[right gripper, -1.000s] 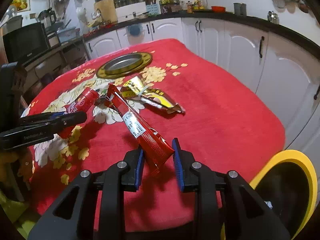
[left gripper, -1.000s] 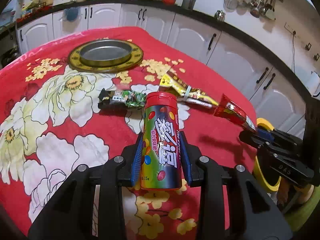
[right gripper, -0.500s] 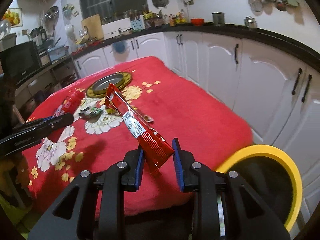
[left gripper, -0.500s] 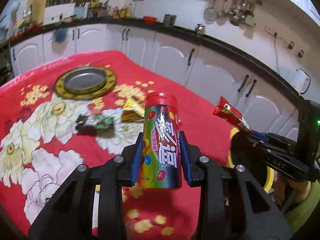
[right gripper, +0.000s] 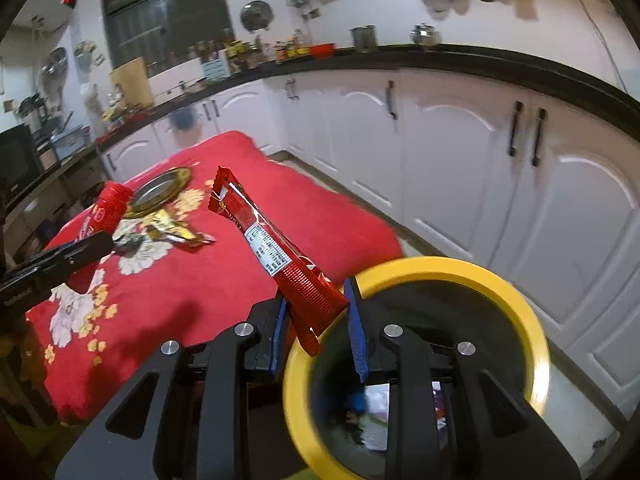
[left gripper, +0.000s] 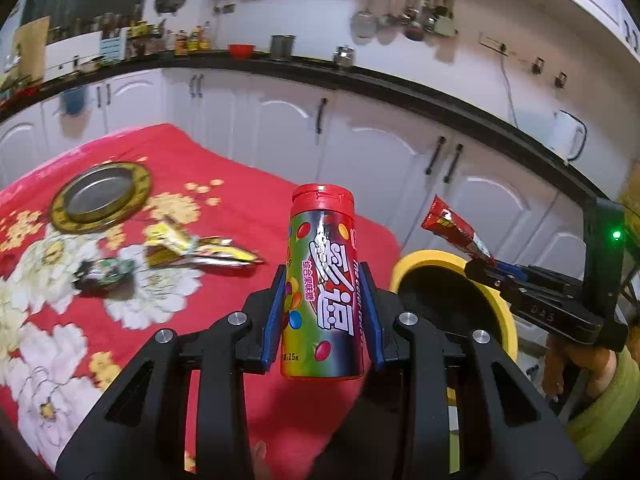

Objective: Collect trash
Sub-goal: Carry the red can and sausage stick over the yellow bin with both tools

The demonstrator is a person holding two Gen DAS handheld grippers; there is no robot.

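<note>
Claws (left gripper: 323, 312) nearer yellow bin (left gripper: 502, 304) than before

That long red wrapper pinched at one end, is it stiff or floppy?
Probably fairly stiff: the red wrapper juts up from the right gripper without drooping. It looks thin and flat, so likely light. Its glossy film may be slippery.

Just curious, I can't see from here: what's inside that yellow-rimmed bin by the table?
Inside the bin, some paper-like scraps, white and bluish, lie at the bottom. They are blurred, and the right gripper covers part of the inside.
</note>
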